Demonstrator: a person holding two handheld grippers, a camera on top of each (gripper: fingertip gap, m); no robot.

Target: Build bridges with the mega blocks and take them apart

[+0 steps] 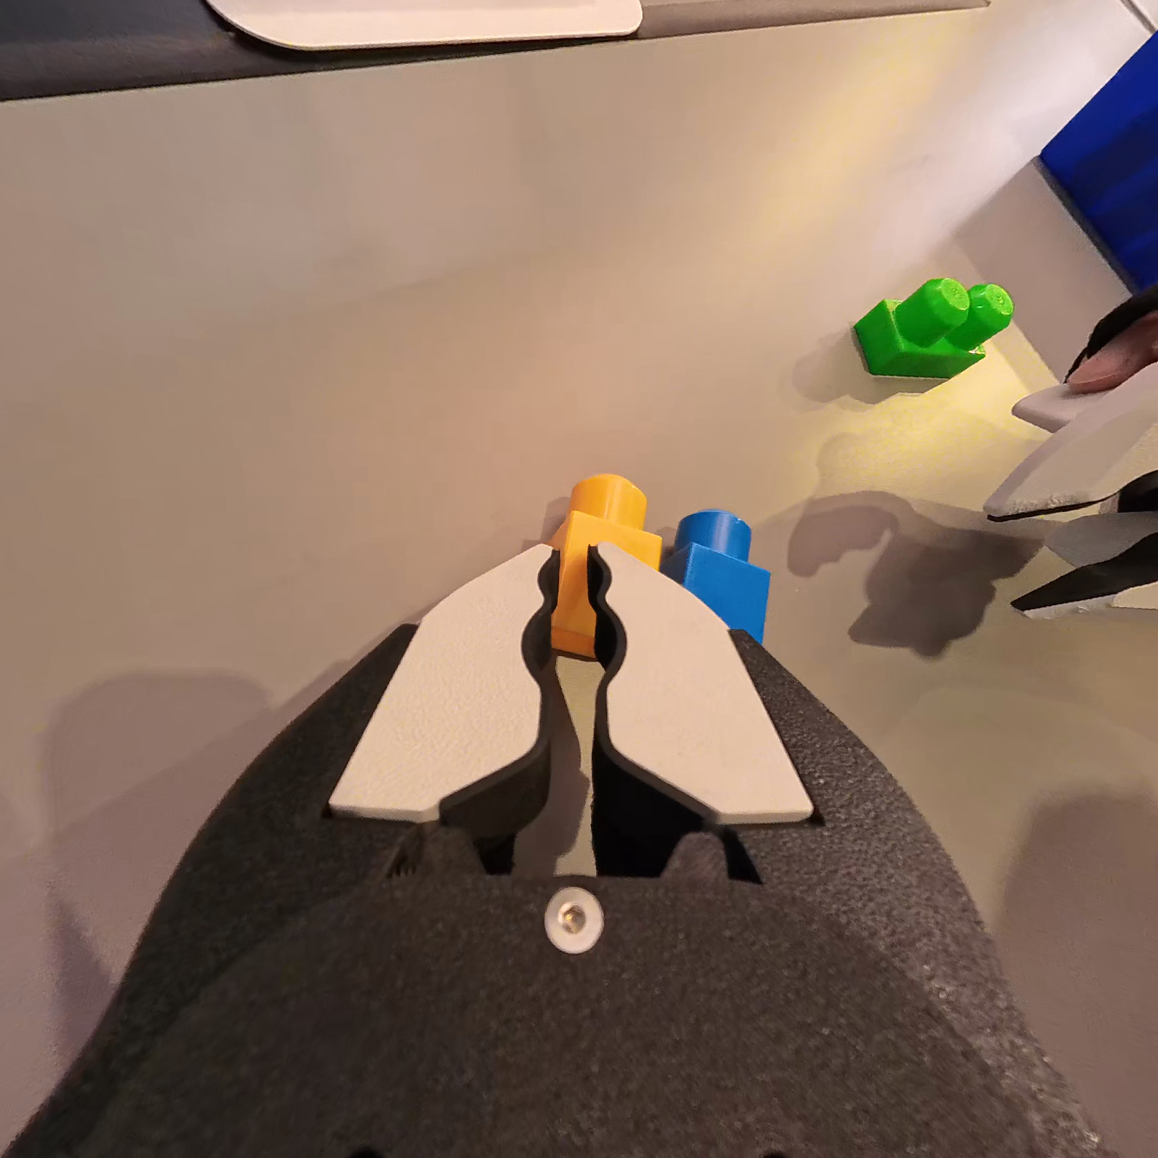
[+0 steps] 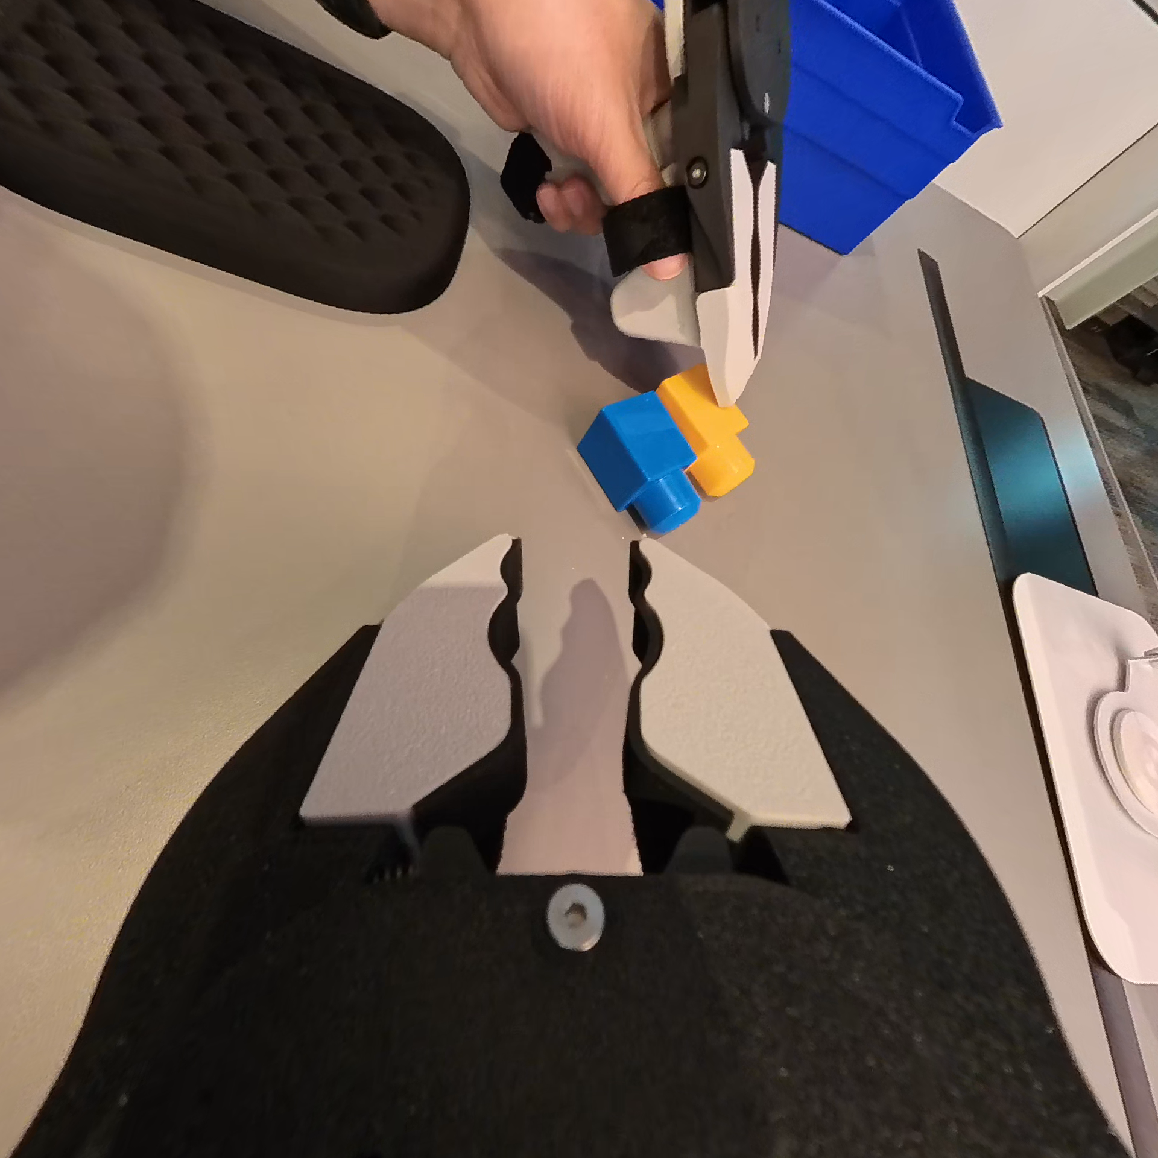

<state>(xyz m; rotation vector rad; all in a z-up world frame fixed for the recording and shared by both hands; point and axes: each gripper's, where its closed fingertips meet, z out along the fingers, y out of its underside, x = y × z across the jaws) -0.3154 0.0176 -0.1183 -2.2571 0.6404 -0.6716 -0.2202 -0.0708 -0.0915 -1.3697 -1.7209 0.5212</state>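
Note:
An orange block [image 1: 611,501] and a blue block [image 1: 720,576] lie on their sides, touching, on the grey table [image 1: 313,313]. My left gripper [image 1: 573,551] is almost closed, with its tips on the orange block's near end. The right wrist view shows that gripper [image 2: 733,391] coming down from above onto the orange block [image 2: 714,438], with the blue block [image 2: 633,451] beside it. My right gripper [image 2: 573,545] is open and empty, just short of the blue block's stud. It also shows at the right edge of the left wrist view [image 1: 1002,558]. A green two-stud block [image 1: 921,332] lies on its side, farther right.
A blue bin [image 2: 877,113] stands at the table's corner behind the blocks. A black mesh chair seat [image 2: 219,156] is beside the table. A white pad [image 2: 1078,752] lies near the table edge. A person's hand [image 2: 564,81] holds the left gripper.

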